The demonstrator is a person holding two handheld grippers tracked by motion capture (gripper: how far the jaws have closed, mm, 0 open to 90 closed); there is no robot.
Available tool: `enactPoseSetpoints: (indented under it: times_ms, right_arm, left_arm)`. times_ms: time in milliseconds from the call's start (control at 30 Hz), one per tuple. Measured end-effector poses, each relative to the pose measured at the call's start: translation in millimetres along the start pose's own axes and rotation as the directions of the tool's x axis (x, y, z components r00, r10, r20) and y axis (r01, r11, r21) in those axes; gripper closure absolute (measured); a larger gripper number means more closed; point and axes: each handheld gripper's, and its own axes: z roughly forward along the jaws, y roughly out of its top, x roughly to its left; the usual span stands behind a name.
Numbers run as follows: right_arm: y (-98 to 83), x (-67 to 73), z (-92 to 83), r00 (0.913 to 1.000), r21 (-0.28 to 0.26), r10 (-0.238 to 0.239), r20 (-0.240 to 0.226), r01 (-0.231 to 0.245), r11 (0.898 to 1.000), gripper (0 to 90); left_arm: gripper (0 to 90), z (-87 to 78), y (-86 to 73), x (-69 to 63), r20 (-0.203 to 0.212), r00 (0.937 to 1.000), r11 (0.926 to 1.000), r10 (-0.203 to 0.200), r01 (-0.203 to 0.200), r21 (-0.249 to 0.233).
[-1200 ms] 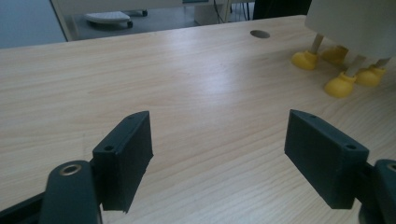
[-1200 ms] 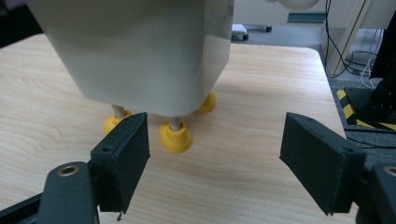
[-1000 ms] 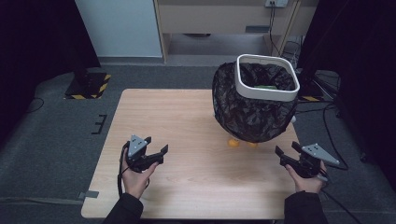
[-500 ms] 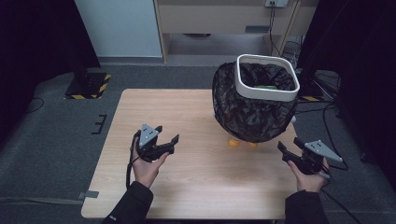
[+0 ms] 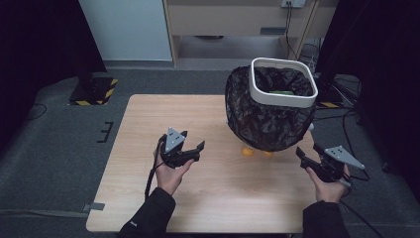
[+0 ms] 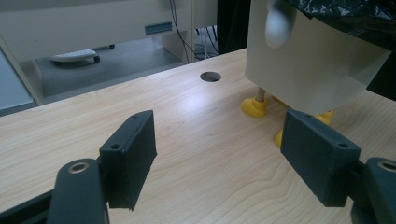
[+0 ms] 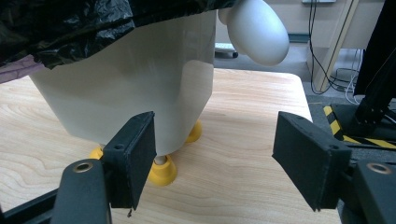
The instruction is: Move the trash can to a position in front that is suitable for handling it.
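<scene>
Left gripper (image 5: pixel 192 148): jaws wide apart, nothing between them, held over the table (image 5: pixel 148 129) near the bin (image 5: pixel 282 94), on its left. Right gripper (image 5: pixel 309 156): jaws likewise wide and empty, just right of the bin's base. Bin: white, black liner (image 5: pixel 247 114) draped outside, on yellow feet (image 5: pixel 246 151), at the table's far right part.

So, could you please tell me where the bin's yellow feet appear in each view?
High view: yellow feet peek out under the bin, centre-right.
Left gripper view: feet at upper right, beneath the bin's pale wall.
Right gripper view: feet at lower centre-left.
Shared landmark: the black bin liner.
</scene>
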Motion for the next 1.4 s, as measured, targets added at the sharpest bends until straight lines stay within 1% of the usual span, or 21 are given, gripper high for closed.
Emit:
enactPoseSetpoints:
  times_ms: [67,133,200,333,367,500,600,667,800,833,900,967,1033,1100,1167,1200,1333,1367,1400]
  right_arm:
    - [1.2,-0.2,0.8,1.0,0.003,-0.008,0.003,0.008,1.0,29.9]
    - [2.5,-0.5,2.2,1.0,-0.008,-0.007,0.004,0.007,1.0,29.9]
    - [3.9,-1.5,3.1,0.9999,-0.002,-0.015,0.009,0.015,1.0,29.9]
    - [6.6,-3.2,4.9,0.9998,-0.005,-0.013,0.017,0.013,1.0,30.4]
    - [7.1,-3.9,5.7,0.9996,-0.009,-0.019,0.022,0.019,1.0,30.6]
    - [10.6,-5.5,9.1,0.9993,-0.013,-0.028,0.025,0.029,1.0,31.3]
    - [12.7,-8.4,10.7,0.9989,-0.016,-0.036,0.031,0.037,0.999,32.0]
    - [13.8,-10.2,11.1,0.9989,-0.02,-0.032,0.034,0.033,0.999,32.4]
    - [14.9,-15.0,10.8,0.9988,-0.023,-0.029,0.039,0.03,0.999,32.9]
    - [15.2,-16.5,10.9,0.9987,-0.029,-0.029,0.041,0.03,0.999,33.5]
    - [16.2,-17.1,12.0,0.9991,-0.032,-0.018,0.037,0.019,0.999,34.3]
    - [16.9,-18.1,13.8,0.9987,-0.024,-0.034,0.038,0.035,0.999,34.7]
    - [16.8,-17.7,16.4,0.9991,-0.034,-0.027,0.033,0.028,0.999,35.5]
    - [16.8,-17.4,18.3,0.9994,-0.028,-0.017,0.03,0.018,0.999,35.6]
    - [18.1,-18.3,19.8,0.9992,-0.025,-0.026,0.031,0.027,0.999,35.9]
    - [19.0,-18.3,21.5,0.9993,-0.036,-0.022,0.031,0.023,0.999,35.9]
    - [21.5,-20.3,26.5,0.9995,-0.042,-0.017,0.027,0.018,0.999,36.7]
    - [22.1,-20.5,27.5,0.9996,-0.041,-0.007,0.026,0.008,0.999,37.1]
    - [22.3,-21.9,29.1,0.9994,-0.045,-0.016,0.029,0.017,0.999,37.3]
  left_arm:
    - [26.2,2.7,2.3,-2.3,0.002,1.0,1.0,0.009,-0.009,-0.001]
    - [26.2,6.5,4.7,-5.9,0.009,1.0,1.0,0.003,-0.003,-0.007]
    - [26.4,9.7,7.2,-8.4,0.013,0.9998,0.9999,0.014,-0.014,-0.009]
    - [26.4,16.0,11.2,-12.1,0.023,0.9997,0.9998,0.013,-0.013,-0.012]
    - [26.5,17.6,12.0,-13.3,0.025,0.9995,0.9998,0.018,-0.018,-0.013]
    - [26.2,25.7,13.3,-17.9,0.042,0.9986,0.9992,0.032,-0.031,-0.025]
    - [26.1,32.0,13.7,-20.7,0.042,0.9985,0.9993,0.035,-0.034,-0.018]
    - [26.1,35.7,14.7,-21.9,0.042,0.9983,0.9991,0.04,-0.039,-0.017]
    - [26.4,42.6,18.5,-23.0,0.044,0.9985,0.9992,0.034,-0.033,-0.02]
    - [26.4,43.4,19.1,-24.0,0.038,0.9988,0.9995,0.03,-0.03,-0.013]
    - [26.4,47.7,20.6,-25.5,0.042,0.9986,0.9994,0.033,-0.032,-0.015]
    - [26.4,51.8,21.5,-27.6,0.048,0.998,0.999,0.042,-0.042,-0.014]
    - [26.5,55.4,22.5,-30.1,0.057,0.9976,0.9992,0.039,-0.039,-0.013]
    - [27.1,58.8,24.1,-32.2,0.067,0.997,0.9992,0.037,-0.036,-0.018]
    - [28.9,62.6,25.7,-33.6,0.072,0.9962,0.9986,0.049,-0.047,-0.023]
    - [29.3,64.5,26.9,-34.5,0.07,0.9961,0.9985,0.053,-0.052,-0.019]
    - [30.6,71.2,33.3,-36.5,0.081,0.9948,0.9977,0.062,-0.059,-0.033]
    - [31.3,72.7,34.8,-37.2,0.081,0.9947,0.9975,0.064,-0.061,-0.034]
    - [31.8,74.4,36.1,-37.8,0.083,0.9938,0.9969,0.074,-0.072,-0.031]
